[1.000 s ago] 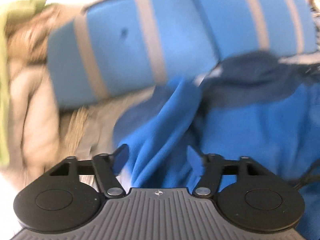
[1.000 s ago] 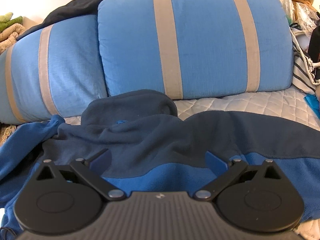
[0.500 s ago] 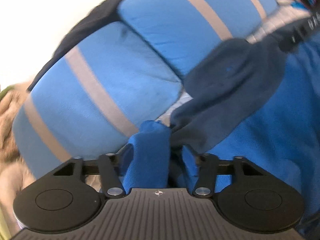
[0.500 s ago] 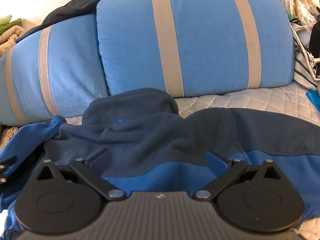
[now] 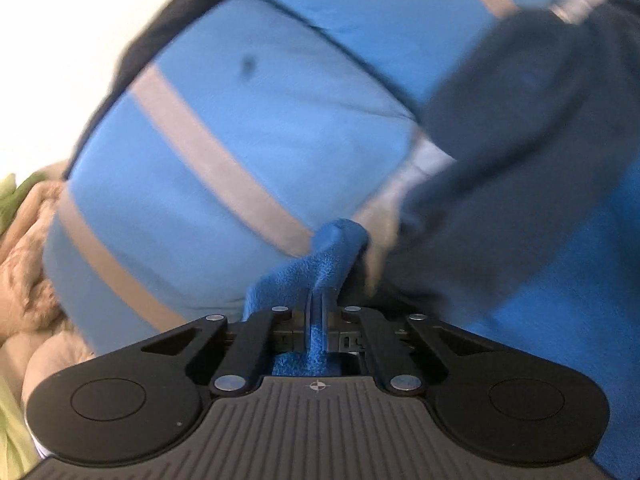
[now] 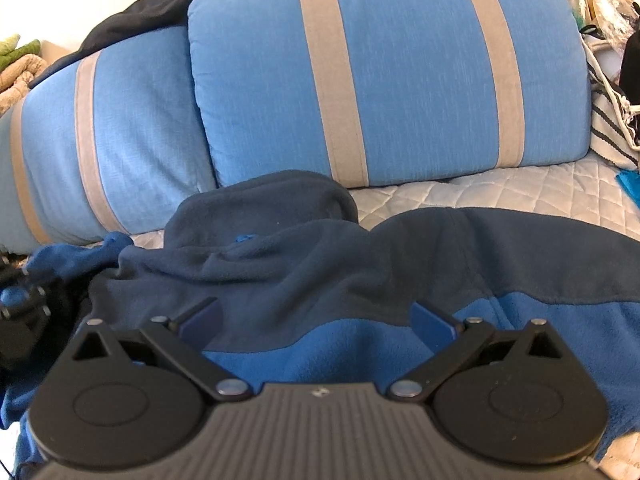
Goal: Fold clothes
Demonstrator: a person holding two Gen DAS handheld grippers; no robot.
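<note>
A blue fleece jacket [image 6: 360, 276] with a dark navy top part and hood lies spread on the quilted bed cover [image 6: 500, 188]. My left gripper [image 5: 316, 300] is shut on the jacket's bright blue sleeve [image 5: 320, 256], which bunches up between the fingers. This gripper also shows at the left edge of the right wrist view [image 6: 20, 300], by the sleeve end [image 6: 80, 256]. My right gripper [image 6: 316, 316] is open and empty, hovering over the jacket's chest where navy meets bright blue.
Two blue cushions with grey stripes [image 6: 384, 72] [image 6: 104, 140] stand behind the jacket. A dark garment [image 6: 160, 20] lies over the left cushion. A striped bag [image 6: 612, 120] sits at the right. Beige and green fabric [image 5: 24, 260] lies at the left.
My left gripper has closed on the blue sleeve, which was loose between its open fingers before, and the view has tilted. The right gripper has stayed open in nearly the same place.
</note>
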